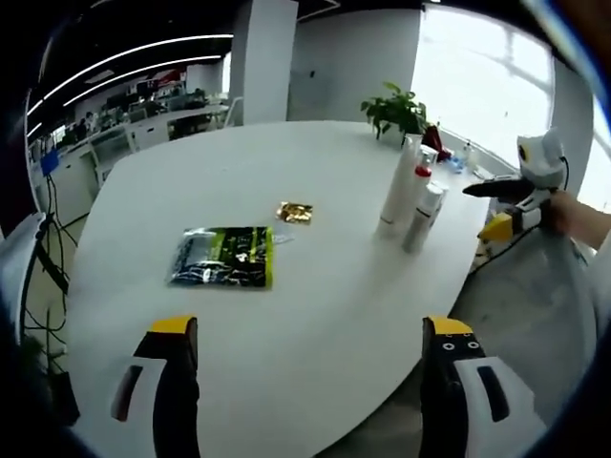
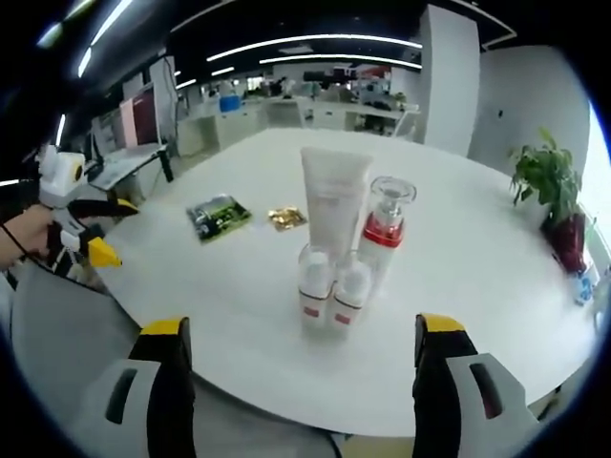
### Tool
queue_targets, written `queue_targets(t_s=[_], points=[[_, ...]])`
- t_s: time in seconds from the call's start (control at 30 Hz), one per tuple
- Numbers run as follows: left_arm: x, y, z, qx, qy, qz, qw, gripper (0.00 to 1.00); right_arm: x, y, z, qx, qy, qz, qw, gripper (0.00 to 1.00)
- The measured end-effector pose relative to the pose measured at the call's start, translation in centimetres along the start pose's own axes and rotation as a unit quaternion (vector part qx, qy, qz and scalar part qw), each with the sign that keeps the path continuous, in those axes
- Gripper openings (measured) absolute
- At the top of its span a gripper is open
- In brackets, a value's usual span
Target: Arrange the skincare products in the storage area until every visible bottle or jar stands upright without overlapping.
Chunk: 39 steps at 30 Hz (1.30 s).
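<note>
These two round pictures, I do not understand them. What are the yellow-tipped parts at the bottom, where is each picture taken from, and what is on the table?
A person holds a hand tool with a claw in each hand; a camera rides on each tool. The left gripper view looks along the left claw, the right gripper view along the right claw. Both are open and hold nothing. Each view also catches the other tool at its edge. On the white table stand a tall white tube, a clear bottle with a red band and two small white bottles, all upright, close together. Apart lie a green-black packet and a small gold packet. A potted plant stands at the far edge.
</note>
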State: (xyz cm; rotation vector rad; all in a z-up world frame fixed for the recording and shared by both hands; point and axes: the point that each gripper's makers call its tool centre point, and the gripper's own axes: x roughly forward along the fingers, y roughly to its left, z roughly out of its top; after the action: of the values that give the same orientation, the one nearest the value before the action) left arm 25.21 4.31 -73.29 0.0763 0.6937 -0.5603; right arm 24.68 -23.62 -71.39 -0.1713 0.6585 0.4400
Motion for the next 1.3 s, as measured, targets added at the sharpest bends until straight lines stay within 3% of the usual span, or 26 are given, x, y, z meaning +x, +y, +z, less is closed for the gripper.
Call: queue_targets(t_s=[0.33, 0.73, 0.87, 1.0, 1.2, 1.3], points=[[1.9, 2.2, 0.0, -0.062, 0.011, 0.028, 0.9976, 0.9, -0.1, -0.2, -0.1, 0.0, 0.004, -0.009, 1.0, 0.96], [5.5, 4.2, 1.4, -0.136, 0.017, 0.067, 0.9883, 0.89, 0.0, -0.3, -0.4, -0.003, 0.011, -0.014, 0.9998, 0.95], [7.2, 5.1, 2.1, -0.173, 0.018, 0.089, 0.9807, 0.89, 0.0, -0.4, -0.4, -0.004, 0.012, -0.015, 0.9998, 0.95], [8.4, 6.0, 3.6, -0.212, -0.006, 0.116, 0.9703, 0.87, 0.0, -0.3, -0.4, -0.005, 0.013, -0.014, 0.9998, 0.95], [10.2, 6.4, 4.3, -0.211, 0.007, 0.143, 0.9669, 0.87, 0.0, -0.3, -0.4, -0.006, 0.013, -0.014, 0.9998, 0.95], [10.4, 6.6, 4.0, -0.237, 0.006, 0.171, 0.9564, 0.89, 0.1, -0.3, -0.4, -0.006, 0.013, -0.014, 0.9998, 0.95]])
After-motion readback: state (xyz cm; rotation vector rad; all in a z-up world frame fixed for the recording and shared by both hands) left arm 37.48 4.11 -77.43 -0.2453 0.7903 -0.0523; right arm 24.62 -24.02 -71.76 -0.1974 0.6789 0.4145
